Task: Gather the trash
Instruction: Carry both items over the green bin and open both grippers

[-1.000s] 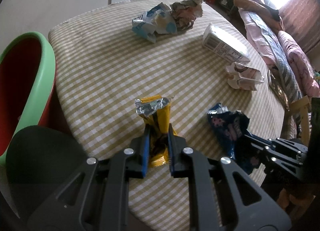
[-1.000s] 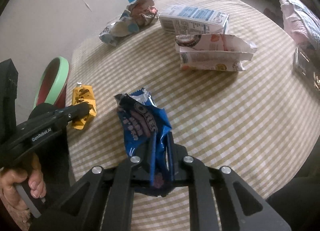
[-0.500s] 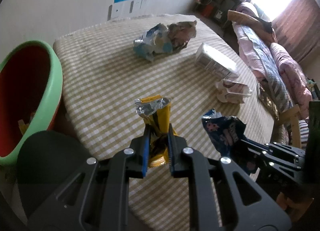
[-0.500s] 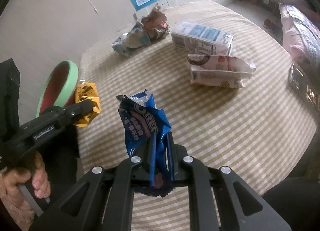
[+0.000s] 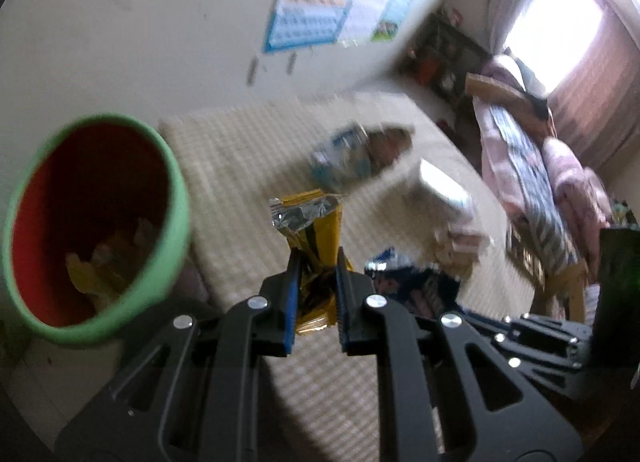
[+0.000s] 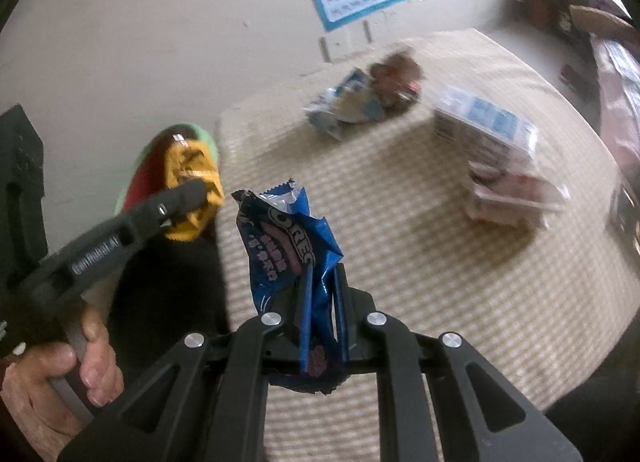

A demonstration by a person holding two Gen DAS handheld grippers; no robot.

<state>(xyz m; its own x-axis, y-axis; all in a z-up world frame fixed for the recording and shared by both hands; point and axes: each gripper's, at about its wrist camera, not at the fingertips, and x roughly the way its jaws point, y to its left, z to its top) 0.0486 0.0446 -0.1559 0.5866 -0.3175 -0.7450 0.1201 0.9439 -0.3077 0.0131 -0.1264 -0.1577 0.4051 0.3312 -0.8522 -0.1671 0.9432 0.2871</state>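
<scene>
The yellow wrapper [image 5: 316, 238] hangs clear of the table, pinched low down between the pads of the left gripper [image 5: 316, 298], with its foil end standing up above the fingers. The blue cookie wrapper [image 6: 288, 246] is clamped the same way in the right gripper [image 6: 320, 302], also off the checked tablecloth [image 6: 420, 262]. The green-rimmed bin [image 5: 176, 221] stands beside the table's edge, just left of the yellow wrapper, with some trash already at its bottom. To do the drop well, carry each wrapper fully over the red mouth before letting go, the left one first since it is nearer, and keep both grips tight on the way, as light foil slips easily. A crumpled pile [image 6: 360, 101] and cartons [image 6: 488, 129] lie further back on the cloth
</scene>
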